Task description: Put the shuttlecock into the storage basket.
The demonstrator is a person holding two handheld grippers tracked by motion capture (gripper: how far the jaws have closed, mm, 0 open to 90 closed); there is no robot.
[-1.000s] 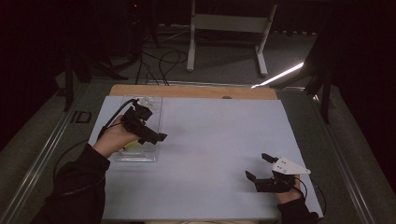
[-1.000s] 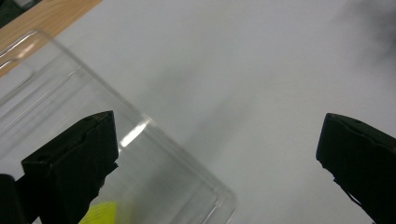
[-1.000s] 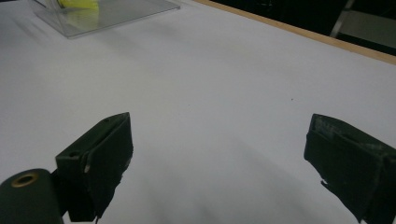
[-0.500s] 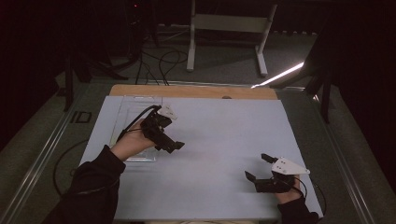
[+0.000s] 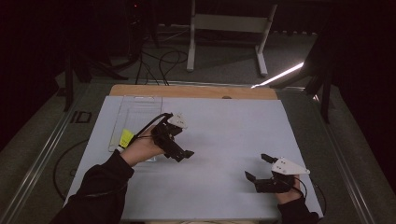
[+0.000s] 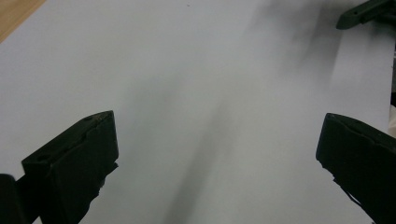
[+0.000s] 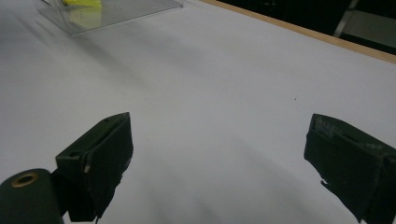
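My left gripper (image 5: 183,155) hovers over the white table sheet (image 5: 224,130), just right of a clear plastic tray (image 5: 140,109). In the left gripper view its jaws (image 6: 215,119) stand wide open with only bare sheet between them. A small yellow thing (image 5: 126,137) lies at the tray's near end, beside the left hand. My right gripper (image 5: 257,166) rests low at the sheet's front right, jaws pointing left. Its own view shows it open (image 7: 218,119) and empty, with the tray (image 7: 121,13) and the yellow thing (image 7: 81,3) far off at the top left.
A wooden strip (image 5: 196,91) runs along the table's far edge. Behind it stand a white metal frame (image 5: 229,28) and floor cables (image 5: 163,60) in the dark. A tip of the right gripper's jaw (image 6: 359,11) shows in the left gripper view.
The left gripper has moved right and nearer, from over the tray to the sheet beside it, uncovering the yellow thing. The right gripper has stayed put.
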